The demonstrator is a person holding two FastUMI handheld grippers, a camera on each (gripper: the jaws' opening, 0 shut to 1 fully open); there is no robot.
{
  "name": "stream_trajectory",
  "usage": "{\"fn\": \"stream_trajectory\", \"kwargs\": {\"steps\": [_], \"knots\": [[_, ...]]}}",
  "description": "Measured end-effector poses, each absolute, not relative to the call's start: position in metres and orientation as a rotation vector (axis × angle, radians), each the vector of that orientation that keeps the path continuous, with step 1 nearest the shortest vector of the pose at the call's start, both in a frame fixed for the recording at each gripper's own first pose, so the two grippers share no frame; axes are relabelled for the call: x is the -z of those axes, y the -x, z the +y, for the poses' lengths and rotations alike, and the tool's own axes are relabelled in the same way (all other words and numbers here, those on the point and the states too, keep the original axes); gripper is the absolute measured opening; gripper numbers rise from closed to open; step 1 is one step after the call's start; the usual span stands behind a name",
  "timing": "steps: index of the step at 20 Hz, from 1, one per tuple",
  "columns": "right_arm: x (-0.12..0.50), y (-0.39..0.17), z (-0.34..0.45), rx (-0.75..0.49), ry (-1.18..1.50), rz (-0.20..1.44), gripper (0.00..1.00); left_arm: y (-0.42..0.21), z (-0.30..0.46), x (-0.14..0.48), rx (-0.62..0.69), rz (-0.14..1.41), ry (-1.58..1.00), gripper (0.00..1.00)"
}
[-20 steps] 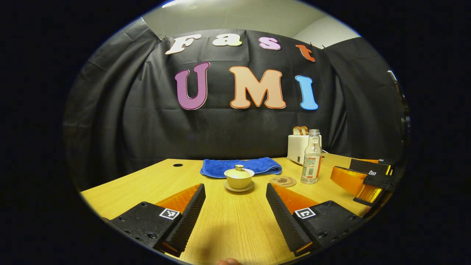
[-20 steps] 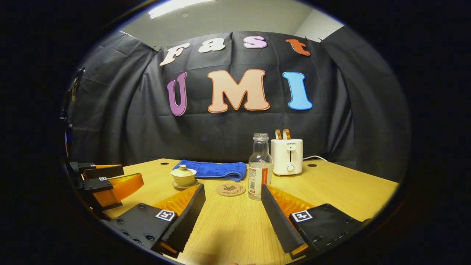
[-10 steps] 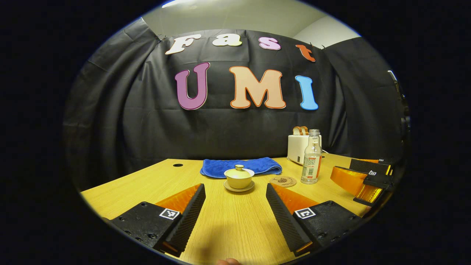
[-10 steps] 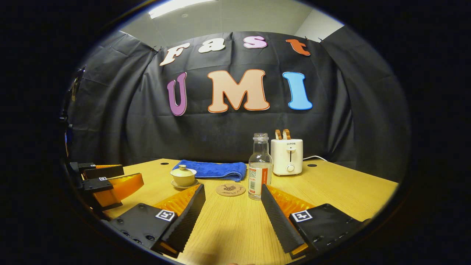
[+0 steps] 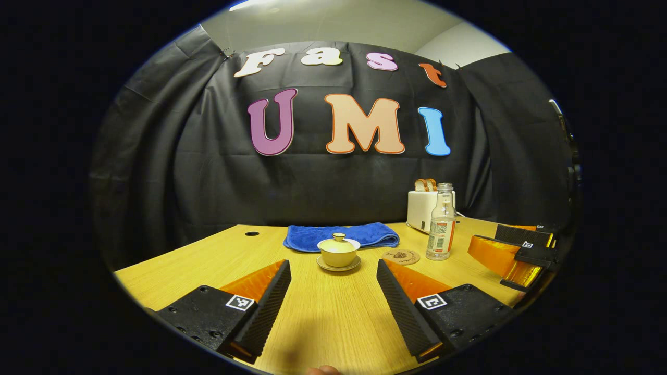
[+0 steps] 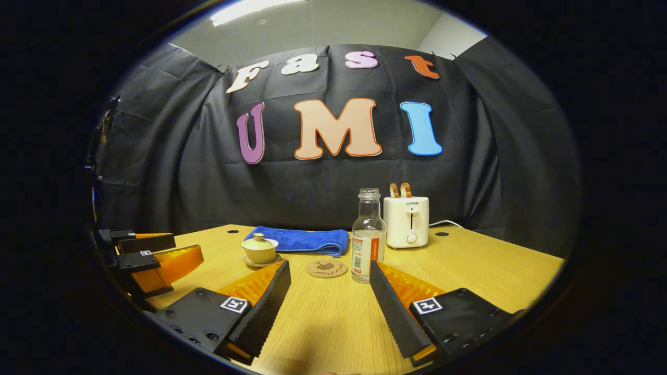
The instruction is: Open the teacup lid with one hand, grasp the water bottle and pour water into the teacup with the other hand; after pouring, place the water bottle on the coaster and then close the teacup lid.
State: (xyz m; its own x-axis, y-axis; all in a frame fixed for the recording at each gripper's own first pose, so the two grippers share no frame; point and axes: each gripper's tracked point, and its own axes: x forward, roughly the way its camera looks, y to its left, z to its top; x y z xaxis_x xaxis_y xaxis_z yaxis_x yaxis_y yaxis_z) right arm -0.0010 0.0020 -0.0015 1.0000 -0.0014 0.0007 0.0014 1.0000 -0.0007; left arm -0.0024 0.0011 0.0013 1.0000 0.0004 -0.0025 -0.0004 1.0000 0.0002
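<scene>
Nothing of the task had been carried out at this moment, judging by how the things lay. The teacup (image 5: 338,254) stood on its saucer (image 5: 338,266) near the middle of the wooden counter (image 5: 208,260), with the teacup lid (image 5: 338,241) seated on top. The left tool (image 5: 333,291) hung low over the counter short of the cup, its fingers spread wide and gripping nothing; the cup sat framed between them but well apart from both.

The water bottle (image 6: 368,239) stood upright and uncapped on the counter, just beside the round coaster (image 6: 326,269) and not on it. It looked to hold some clear water, though the level was hard to read. The right tool (image 6: 329,291) was likewise released and empty, with the bottle just beyond the tip of one finger and not touching it as far as could be told. In the right gripper view the left tool showed farther off at the left edge, also unclenched.

A folded blue towel (image 5: 341,235) lay behind the cup, and a white toaster (image 6: 406,221) with bread in its slots stood toward the back.

So every step was left: lifting the lid, grasping the bottle, pouring, setting the bottle on the coaster, and closing the cup. The left tool seemed lined up for the lid, the right one for the bottle.
</scene>
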Motion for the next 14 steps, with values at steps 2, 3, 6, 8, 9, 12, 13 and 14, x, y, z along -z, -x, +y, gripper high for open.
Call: {"fn": "stream_trajectory", "kwargs": {"steps": [2,3,6,8,9,12,13,14], "knots": [[0.001,0.0,0.002,0.0,0.001,-0.002,0.98,0.002,-0.002,-0.002,0.012,0.003,-0.001,0.97],[0.001,0.0,0.002,-0.002,0.001,-0.001,0.98,-0.001,0.0,-0.002,0.0,0.003,-0.001,0.97],[0.002,0.001,0.003,-0.006,0.001,0.0,0.98,-0.016,0.001,-0.002,-0.003,0.004,-0.003,0.97],[0.001,0.0,0.0,-0.006,0.001,0.003,0.98,-0.032,0.0,-0.002,0.007,0.004,-0.003,0.96],[0.002,-0.001,-0.002,-0.004,0.001,0.002,0.98,-0.042,-0.001,-0.001,0.014,0.008,-0.001,0.97],[0.002,-0.005,-0.02,0.025,0.002,0.002,0.98,-0.072,0.0,0.001,0.015,0.01,-0.001,0.97],[0.002,-0.006,-0.027,0.038,0.003,0.001,0.98,-0.083,0.0,0.001,0.012,0.009,-0.003,0.97],[0.001,-0.007,-0.036,0.054,0.003,0.0,0.95,-0.094,0.001,0.002,0.009,0.013,-0.004,0.96]]}}
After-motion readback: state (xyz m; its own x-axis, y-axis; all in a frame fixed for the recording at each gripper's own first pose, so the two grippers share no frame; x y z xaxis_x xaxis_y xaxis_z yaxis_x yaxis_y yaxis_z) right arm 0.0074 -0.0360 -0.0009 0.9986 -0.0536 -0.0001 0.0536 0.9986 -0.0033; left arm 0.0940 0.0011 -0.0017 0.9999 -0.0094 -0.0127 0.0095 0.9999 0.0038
